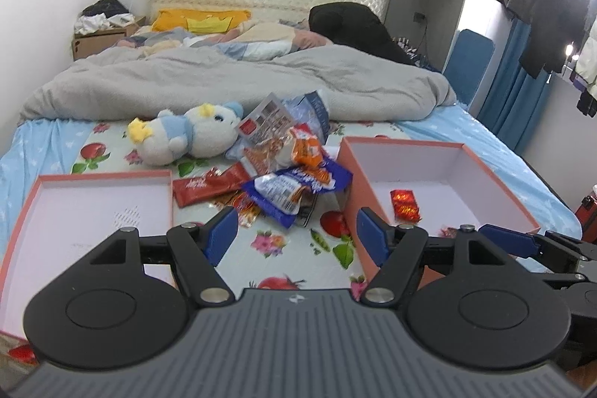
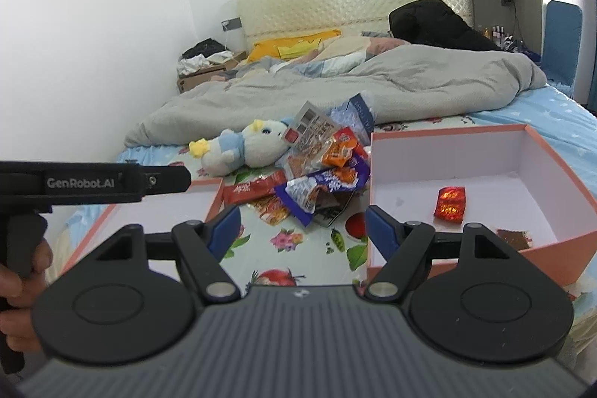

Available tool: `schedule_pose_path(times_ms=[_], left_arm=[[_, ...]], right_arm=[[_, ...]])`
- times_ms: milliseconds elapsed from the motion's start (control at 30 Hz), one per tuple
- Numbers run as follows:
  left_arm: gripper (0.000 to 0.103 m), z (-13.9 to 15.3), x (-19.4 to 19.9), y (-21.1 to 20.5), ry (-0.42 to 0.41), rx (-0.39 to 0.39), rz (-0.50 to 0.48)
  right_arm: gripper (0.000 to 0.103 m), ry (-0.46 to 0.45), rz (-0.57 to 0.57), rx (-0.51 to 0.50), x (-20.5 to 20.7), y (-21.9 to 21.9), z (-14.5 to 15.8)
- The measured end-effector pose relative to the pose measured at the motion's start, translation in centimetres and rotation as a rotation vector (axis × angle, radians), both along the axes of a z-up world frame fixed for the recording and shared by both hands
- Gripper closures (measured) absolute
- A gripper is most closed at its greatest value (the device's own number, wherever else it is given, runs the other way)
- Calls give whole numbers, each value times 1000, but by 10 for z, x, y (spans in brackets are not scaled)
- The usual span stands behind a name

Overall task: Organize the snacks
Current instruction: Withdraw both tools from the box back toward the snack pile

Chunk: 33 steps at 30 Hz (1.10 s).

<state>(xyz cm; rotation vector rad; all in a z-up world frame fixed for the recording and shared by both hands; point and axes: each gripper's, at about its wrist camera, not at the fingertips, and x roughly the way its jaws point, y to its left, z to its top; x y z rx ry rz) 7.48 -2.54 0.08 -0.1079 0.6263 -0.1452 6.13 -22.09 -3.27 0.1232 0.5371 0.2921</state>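
While both tools hang over the bed, here is how things look.

Left gripper [image 1: 296, 235]: jaws apart, nothing between them. It points at the bed sheet [image 1: 283, 248], with the snack pile [image 1: 287, 174] at 12 o'clock.

Right gripper [image 2: 303, 230]: jaws apart, holding nothing. The pile shows at 12 o'clock in its view too.

Snacks: a messy heap of shiny packets in the middle of the bed, between the two boxes.

Right box [image 1: 496, 174]: at 2 o'clock from the left gripper. A small red packet [image 1: 405, 206] already lies inside, and a brown one [image 2: 514, 238] near its front wall.

Left box [image 1: 41, 200]: at 10 o'clock. Nothing shows inside it.

Plush toy [image 1: 190, 133]: at 11 o'clock, touching the back of the pile. Not a snack, so leave it.

Step now: I think it is reaching for the next packet.

How to do it well: pick one packet on top, like the blue one [image 1: 276, 193]. Go down slowly. Pinch a flat edge, so it does not slip or drag others.
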Motion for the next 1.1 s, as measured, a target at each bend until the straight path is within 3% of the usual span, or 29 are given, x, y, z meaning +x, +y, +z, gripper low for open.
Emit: schedule_pose_path(times_ms=[633, 1100], left_arm=[[28, -50, 1, 36, 94, -21, 43], [28, -76, 53, 41, 155, 12, 45]], right_arm=[[28, 75, 91, -40, -5, 34, -40], [28, 130, 70, -66, 29, 40, -64]])
